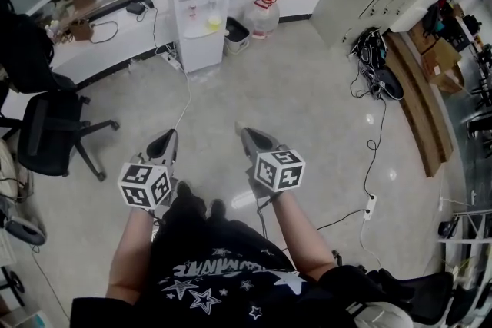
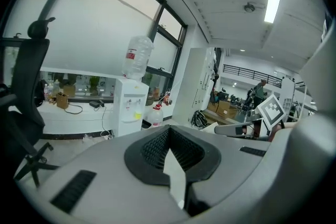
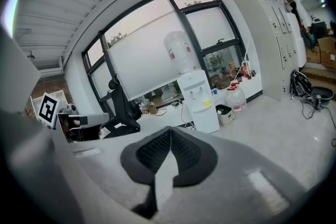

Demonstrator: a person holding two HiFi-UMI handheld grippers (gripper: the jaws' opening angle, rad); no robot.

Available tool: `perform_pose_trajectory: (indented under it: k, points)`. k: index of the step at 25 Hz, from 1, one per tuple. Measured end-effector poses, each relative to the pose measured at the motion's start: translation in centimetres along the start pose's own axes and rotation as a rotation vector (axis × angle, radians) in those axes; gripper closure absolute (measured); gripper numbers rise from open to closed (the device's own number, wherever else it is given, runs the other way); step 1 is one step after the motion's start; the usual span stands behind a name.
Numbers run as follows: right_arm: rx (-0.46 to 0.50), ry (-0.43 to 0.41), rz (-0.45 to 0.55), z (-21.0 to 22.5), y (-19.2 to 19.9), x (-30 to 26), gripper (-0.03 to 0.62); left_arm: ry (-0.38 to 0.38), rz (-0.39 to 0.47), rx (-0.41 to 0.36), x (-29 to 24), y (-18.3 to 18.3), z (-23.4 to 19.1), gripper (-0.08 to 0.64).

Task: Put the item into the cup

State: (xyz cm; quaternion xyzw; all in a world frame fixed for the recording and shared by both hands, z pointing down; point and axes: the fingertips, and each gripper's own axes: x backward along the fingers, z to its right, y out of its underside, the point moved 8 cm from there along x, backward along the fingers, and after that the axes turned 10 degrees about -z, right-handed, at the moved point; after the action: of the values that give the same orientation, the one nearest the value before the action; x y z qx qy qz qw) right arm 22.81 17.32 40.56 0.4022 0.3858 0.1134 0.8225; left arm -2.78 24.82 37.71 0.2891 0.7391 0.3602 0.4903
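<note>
No cup and no item to put in it shows in any view. In the head view my left gripper point(image 1: 165, 140) and right gripper point(image 1: 250, 136) are held side by side at waist height over the bare floor, pointing forward. Both are shut with nothing between the jaws. In the left gripper view the black ribbed pads of the left gripper point(image 2: 169, 129) meet in a closed seam. The right gripper point(image 3: 170, 131) shows the same closed seam in its own view. Each marker cube point(image 1: 144, 184) sits just behind its jaws.
A white water dispenser point(image 1: 198, 11) stands ahead by a curved white counter point(image 1: 100, 42), with a water jug point(image 1: 265, 14) beside it. A black office chair point(image 1: 54, 136) is at the left. Cables and a power strip point(image 1: 370, 205) lie on the floor to the right.
</note>
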Motion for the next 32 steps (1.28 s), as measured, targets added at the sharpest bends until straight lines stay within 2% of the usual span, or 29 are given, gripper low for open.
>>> perform_pose_trajectory:
  k: [13, 19, 32]
  points:
    - [-0.049, 0.048, -0.005, 3.9, -3.2, -3.9, 0.591, 0.07, -0.012, -0.005, -7.8, -4.0, -3.2, 0.555]
    - [-0.064, 0.061, -0.008, 6.1, -6.4, -8.4, 0.591, 0.08, -0.034, 0.012, -12.0, -5.9, -6.9, 0.555]
    - [-0.078, 0.078, -0.042, 9.0, -15.7, -19.5, 0.591, 0.098, -0.086, 0.032, -20.3, -13.0, -16.4, 0.555]
